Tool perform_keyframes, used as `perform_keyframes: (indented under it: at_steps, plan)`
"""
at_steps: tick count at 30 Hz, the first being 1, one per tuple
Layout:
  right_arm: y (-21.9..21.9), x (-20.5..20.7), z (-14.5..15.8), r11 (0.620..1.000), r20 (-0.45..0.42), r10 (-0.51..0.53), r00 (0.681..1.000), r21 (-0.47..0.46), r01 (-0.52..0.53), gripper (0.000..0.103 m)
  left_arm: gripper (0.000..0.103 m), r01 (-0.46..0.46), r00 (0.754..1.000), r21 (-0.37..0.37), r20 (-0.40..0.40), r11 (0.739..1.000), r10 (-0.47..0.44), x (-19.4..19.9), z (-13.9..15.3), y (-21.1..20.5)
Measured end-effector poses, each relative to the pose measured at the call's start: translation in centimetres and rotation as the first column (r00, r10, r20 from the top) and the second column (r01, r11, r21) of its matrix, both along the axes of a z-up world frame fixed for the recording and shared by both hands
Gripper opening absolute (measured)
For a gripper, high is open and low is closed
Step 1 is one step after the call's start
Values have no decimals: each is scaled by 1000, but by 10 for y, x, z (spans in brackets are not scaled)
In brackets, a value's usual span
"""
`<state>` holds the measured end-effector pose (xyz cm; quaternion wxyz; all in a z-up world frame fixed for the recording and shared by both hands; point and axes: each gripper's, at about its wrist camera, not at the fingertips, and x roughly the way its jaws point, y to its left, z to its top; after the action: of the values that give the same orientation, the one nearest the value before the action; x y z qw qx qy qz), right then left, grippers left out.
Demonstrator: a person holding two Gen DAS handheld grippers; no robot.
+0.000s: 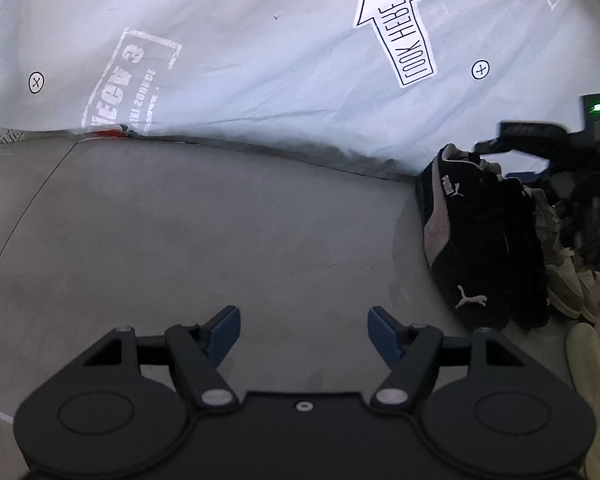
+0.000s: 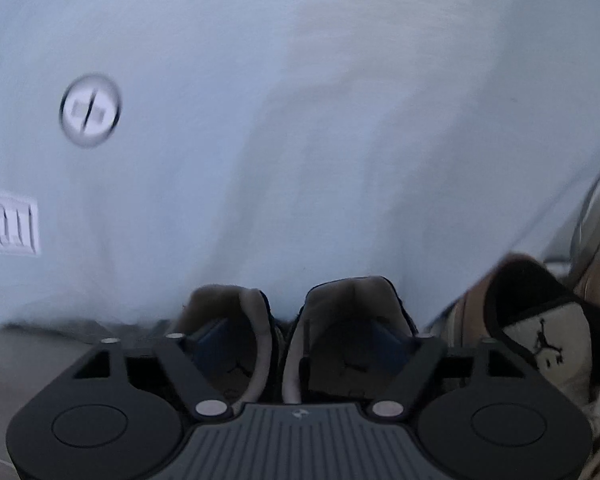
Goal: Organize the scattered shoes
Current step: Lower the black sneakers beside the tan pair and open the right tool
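Left gripper (image 1: 304, 334): low over bare grey floor (image 1: 204, 232), jaws apart, nothing between the blue pads.
Right gripper (image 2: 298, 342): its jaws stand wide, one blue pad down inside each of two shoe openings; the pads do not visibly press on either shoe. In the left wrist view the same tool shows as a dark, blurred shape with a green light, above the row of shoes.
Pair of dark shoes (image 2: 296, 332): side by side, touching, heels toward the right wrist camera, pale lining inside, toes against the white sheet (image 2: 300, 120).
Tan and black shoe (image 2: 540, 320): just beside the dark pair, to its right, pale tongue with a black jumping-figure logo.
Black sneaker (image 1: 480, 248): at the left end of the row in the left wrist view, lying along the floor with its side facing the camera, grey stripe on its side and a white cat logo at the near end.
Beige shoes (image 1: 560, 264): packed close behind the black sneaker, partly hidden by it.
White sheet: hangs at the back, its hem meeting the floor; printed with an arrow reading "LOOK HERE" (image 1: 400, 28).
Right wrist view: blurred.
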<state>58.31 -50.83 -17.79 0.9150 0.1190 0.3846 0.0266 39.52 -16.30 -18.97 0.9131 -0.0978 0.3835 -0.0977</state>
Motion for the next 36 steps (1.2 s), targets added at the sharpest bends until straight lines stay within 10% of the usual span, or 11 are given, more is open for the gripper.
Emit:
perform_keyframes:
  at_steps: [4, 9, 22, 36]
  plan:
    - [2, -38, 23, 997, 107, -81, 991, 6, 81, 92, 71, -2, 1000, -9, -10, 1000, 2, -2, -1, -1]
    - [67, -108, -1, 955, 330, -53, 943, -258, 144, 101, 71, 15, 1000, -7, -13, 1000, -15, -10, 0, -2]
    - [122, -140, -58, 856, 262, 54, 963, -509, 91, 101, 71, -30, 1000, -2, 8, 1000, 30, -17, 8, 16]
    - [92, -220, -6, 935, 294, -20, 955, -334, 122, 103, 72, -90, 979, -54, 176, 994, 98, -99, 86, 51]
